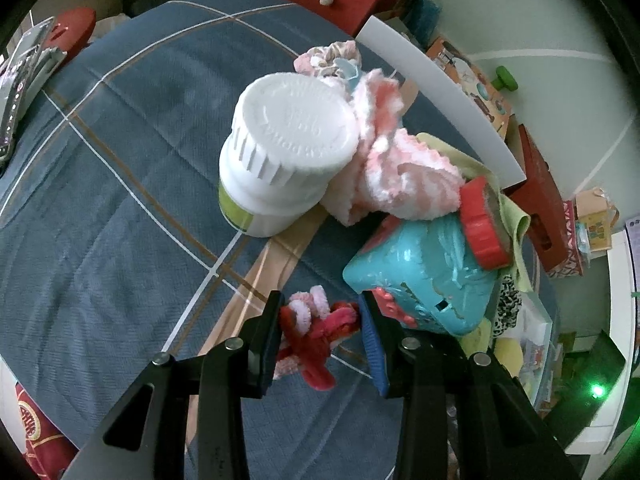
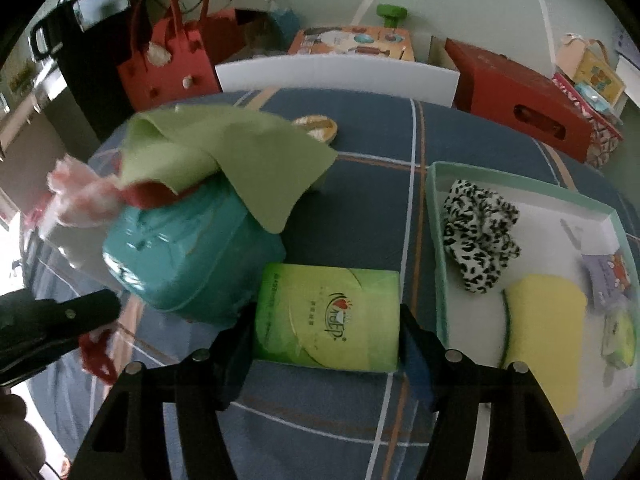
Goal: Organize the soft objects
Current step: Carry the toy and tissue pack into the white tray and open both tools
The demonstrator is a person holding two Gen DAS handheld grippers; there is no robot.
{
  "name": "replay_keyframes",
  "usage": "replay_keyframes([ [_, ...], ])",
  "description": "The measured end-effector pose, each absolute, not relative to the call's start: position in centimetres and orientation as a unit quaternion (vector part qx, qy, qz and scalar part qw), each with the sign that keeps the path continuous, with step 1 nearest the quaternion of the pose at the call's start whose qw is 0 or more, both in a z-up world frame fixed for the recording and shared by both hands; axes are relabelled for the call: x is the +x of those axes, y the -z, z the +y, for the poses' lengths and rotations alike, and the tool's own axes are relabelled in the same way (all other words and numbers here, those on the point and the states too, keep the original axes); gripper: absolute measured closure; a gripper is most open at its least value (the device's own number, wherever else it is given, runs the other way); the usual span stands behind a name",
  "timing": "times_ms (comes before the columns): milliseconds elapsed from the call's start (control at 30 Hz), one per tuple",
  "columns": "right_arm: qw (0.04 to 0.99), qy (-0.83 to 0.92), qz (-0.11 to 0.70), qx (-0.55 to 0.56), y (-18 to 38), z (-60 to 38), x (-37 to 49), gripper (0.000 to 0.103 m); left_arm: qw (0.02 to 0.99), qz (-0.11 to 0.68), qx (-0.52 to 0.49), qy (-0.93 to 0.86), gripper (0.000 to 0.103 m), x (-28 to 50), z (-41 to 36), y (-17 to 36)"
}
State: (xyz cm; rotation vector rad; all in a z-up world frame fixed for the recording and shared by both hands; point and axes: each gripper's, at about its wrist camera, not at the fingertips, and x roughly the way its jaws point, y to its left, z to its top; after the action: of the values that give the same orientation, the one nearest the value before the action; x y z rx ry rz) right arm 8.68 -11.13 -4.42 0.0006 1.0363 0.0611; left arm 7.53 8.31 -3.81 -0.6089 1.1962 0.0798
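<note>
My left gripper (image 1: 320, 320) is shut on a red and pink fuzzy scrunchie (image 1: 316, 332) just above the blue checked bedspread (image 1: 120, 200). Beyond it lie a white jar (image 1: 284, 152), a pink-white fluffy cloth (image 1: 400, 176) and a teal plastic toy (image 1: 424, 272). My right gripper (image 2: 326, 320) is shut on a green tissue pack (image 2: 328, 316), held by its two ends beside the teal toy (image 2: 192, 256). A light green cloth (image 2: 224, 156) drapes over that toy. To the right, the mint-rimmed tray (image 2: 436, 248) holds a leopard-print scrunchie (image 2: 480, 236) and a yellow sponge (image 2: 548, 328).
One finger of the left gripper (image 2: 92, 308) shows at the left edge of the right wrist view. A white board (image 2: 336, 76), a red bag (image 2: 168, 68) and a red box (image 2: 516, 96) stand past the bed's far edge. A small straw item (image 2: 316, 126) lies behind the cloth.
</note>
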Motion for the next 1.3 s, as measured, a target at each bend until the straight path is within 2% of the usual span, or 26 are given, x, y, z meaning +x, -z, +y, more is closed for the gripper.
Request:
replay_keyframes([
  [633, 0.889, 0.013, 0.456, 0.045, -0.7, -15.3, 5.7, 0.035, 0.844, 0.481, -0.237, -0.011, 0.064, 6.0, 6.4, -2.8],
  [1000, 0.883, 0.095, 0.451, 0.089, -1.5, -22.3, 4.7, 0.035, 0.878, 0.448, -0.16, 0.057, 0.064, 5.4, 0.1, -5.7],
  [1300, 0.867, 0.172, 0.442, 0.151, -1.7, -29.8, 2.5, 0.035, 0.877, 0.452, -0.096, 0.131, 0.064, 5.4, -6.6, -5.6],
])
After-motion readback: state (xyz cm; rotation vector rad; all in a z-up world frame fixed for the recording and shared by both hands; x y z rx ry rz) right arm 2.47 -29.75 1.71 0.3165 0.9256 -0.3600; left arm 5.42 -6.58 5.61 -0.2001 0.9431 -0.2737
